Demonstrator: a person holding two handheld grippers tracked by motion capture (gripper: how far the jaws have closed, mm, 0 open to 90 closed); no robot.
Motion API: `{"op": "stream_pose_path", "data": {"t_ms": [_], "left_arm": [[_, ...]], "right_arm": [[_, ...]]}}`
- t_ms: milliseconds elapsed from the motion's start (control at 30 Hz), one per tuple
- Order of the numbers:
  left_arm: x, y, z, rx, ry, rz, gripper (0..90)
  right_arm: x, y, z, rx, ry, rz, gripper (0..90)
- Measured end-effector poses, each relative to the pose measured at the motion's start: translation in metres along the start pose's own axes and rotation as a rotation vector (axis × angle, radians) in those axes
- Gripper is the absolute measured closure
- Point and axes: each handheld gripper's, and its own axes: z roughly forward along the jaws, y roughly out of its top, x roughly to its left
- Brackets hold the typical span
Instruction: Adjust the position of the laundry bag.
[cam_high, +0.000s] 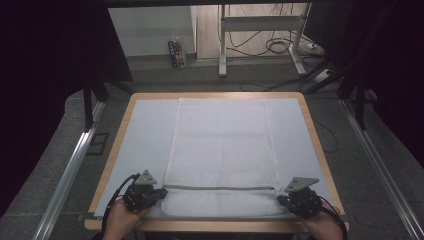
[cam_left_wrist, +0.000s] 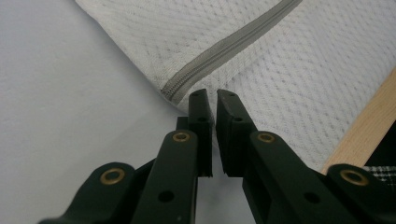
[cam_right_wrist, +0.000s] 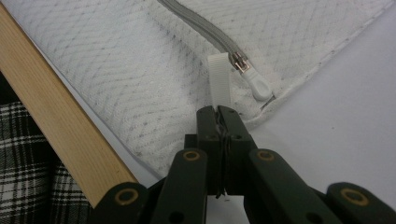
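Lying flat: one mesh bag (cam_high: 220, 150), one zipper (cam_high: 220, 188); two grippers flanking.

High view: both forearms cut off by bottom edge; right gripper (cam_high: 300, 199) and left gripper (cam_high: 145, 195) too small to tell jaw gap there. Left gripper view: mesh bag (cam_left_wrist: 299, 60) runs off top and right edges, grey zipper (cam_left_wrist: 224, 49) leaves frame at top; can't tell whether any fabric sits in the narrow slit betw. jaws. Right gripper view: lower end of white tab (cam_right_wrist: 219, 84) hidden betw. jaws; checked cloth (cam_right_wrist: 28, 163) cut off at left and bottom.
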Motion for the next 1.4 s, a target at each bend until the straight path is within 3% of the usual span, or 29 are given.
{"op": "stream_pose_path", "data": {"t_ms": [133, 300, 500, 833, 1133, 1400], "left_arm": [[0.002, 0.0, -0.001, -0.032, 0.007, -0.015, 75.6], [0.004, -0.001, -0.002, -0.071, 0.017, -0.032, 61.3], [0.007, -0.002, -0.001, -0.091, 0.023, -0.042, 47.8], [0.008, -0.002, 0.003, -0.096, 0.042, -0.046, 33.5], [0.011, 0.0, 0.004, -0.128, 0.032, -0.08, 18.1], [0.007, 0.002, 0.004, -0.134, 0.042, -0.047, 8.9]], "right_arm": [[-0.001, 0.0, 0.0, -0.008, 0.002, -0.007, 82.1], [-0.003, 0.0, -0.001, -0.032, -0.014, 0.001, 66.6], [-0.008, -0.001, -0.006, -0.075, -0.037, 0.023, 54.3], [-0.011, 0.001, -0.011, -0.125, -0.068, 0.036, 46.6], [-0.02, -0.001, -0.01, -0.149, -0.069, 0.084, 31.5], [-0.024, -0.001, -0.006, -0.159, -0.055, 0.107, 21.7]]}}
